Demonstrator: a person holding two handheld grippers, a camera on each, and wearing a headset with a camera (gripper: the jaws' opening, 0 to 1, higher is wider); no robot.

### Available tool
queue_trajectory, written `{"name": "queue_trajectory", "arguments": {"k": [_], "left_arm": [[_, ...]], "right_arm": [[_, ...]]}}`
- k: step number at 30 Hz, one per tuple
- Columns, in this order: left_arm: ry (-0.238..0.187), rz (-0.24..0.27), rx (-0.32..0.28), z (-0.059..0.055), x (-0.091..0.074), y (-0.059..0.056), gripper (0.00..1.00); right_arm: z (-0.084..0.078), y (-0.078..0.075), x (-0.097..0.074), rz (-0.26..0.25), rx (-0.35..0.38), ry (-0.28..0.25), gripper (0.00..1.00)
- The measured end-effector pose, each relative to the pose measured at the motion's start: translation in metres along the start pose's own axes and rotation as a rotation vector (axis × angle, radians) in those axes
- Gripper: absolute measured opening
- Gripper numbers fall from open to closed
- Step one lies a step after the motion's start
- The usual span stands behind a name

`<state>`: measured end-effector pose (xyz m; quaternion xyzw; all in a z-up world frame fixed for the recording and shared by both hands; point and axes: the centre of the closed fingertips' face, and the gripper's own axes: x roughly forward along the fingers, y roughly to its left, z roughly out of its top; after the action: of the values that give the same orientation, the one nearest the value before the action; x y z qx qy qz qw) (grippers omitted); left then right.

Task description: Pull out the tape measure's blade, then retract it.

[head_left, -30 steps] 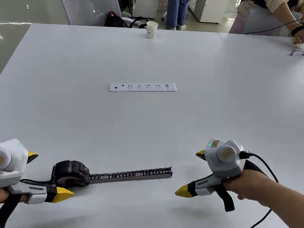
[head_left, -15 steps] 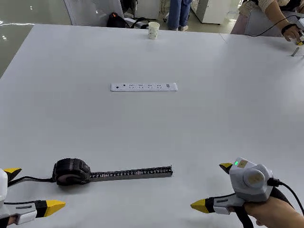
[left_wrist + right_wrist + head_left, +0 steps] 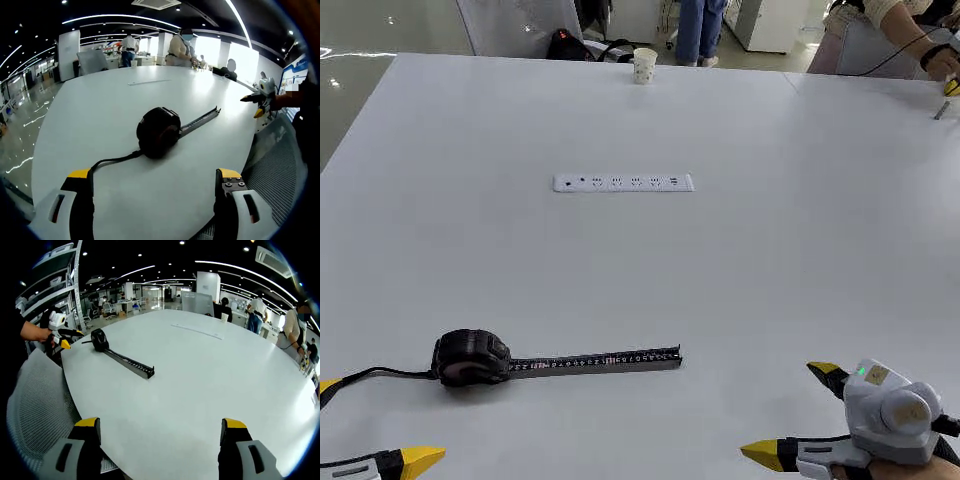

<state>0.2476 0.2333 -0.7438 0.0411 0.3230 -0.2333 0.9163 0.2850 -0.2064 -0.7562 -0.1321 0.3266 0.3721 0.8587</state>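
Both have pulled back toward the table's (image 3: 720,250) near edge: the left gripper (image 3: 155,175) off the tape measure (image 3: 470,358), the right gripper (image 3: 160,422) away from the blade (image 3: 595,361). Each gapes wide, empty. The tape measure lies there extended, so retraction seemingly remains.

I see tape measure (image 3: 470,357) lying on white table (image 3: 770,250), blade (image 3: 595,361) drawn out rightward | left gripper (image 3: 375,421) jaws spread, near it | right gripper (image 3: 790,410) spread, empty, well apart | power strip (image 3: 623,183) mid-table
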Motion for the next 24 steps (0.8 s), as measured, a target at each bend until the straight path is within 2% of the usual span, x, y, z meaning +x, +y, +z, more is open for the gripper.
{"name": "queue_trajectory", "arguments": {"k": [9,11,13,16,18,19,21,24], "left_arm": [[0.028,-0.006,-0.004,-0.011,-0.005,0.001,0.99],[0.028,-0.006,-0.001,-0.011,-0.005,0.0,0.99],[0.027,-0.008,0.003,-0.01,-0.005,-0.001,0.99],[0.005,-0.015,-0.002,-0.002,-0.004,-0.002,0.99],[0.001,-0.015,0.002,0.0,-0.004,-0.001,0.99],[0.001,-0.015,0.004,0.0,-0.003,-0.001,0.99],[0.004,-0.014,0.005,0.0,-0.003,0.0,0.99],[0.005,-0.01,0.005,0.0,-0.002,0.002,0.99]], "right_arm": [[-0.02,-0.006,-0.013,-0.038,0.007,0.025,0.99],[-0.023,-0.005,-0.015,-0.035,0.029,0.028,0.99],[-0.024,-0.006,-0.015,-0.041,0.03,0.032,0.99],[-0.024,-0.006,-0.016,-0.044,0.042,0.025,0.99],[-0.022,-0.006,-0.015,-0.059,0.104,0.003,0.99],[-0.023,-0.005,-0.016,-0.046,0.092,0.011,0.99],[-0.023,-0.006,-0.016,-0.058,0.073,0.017,0.99],[-0.024,-0.005,-0.017,-0.048,0.067,0.022,0.99]]}}
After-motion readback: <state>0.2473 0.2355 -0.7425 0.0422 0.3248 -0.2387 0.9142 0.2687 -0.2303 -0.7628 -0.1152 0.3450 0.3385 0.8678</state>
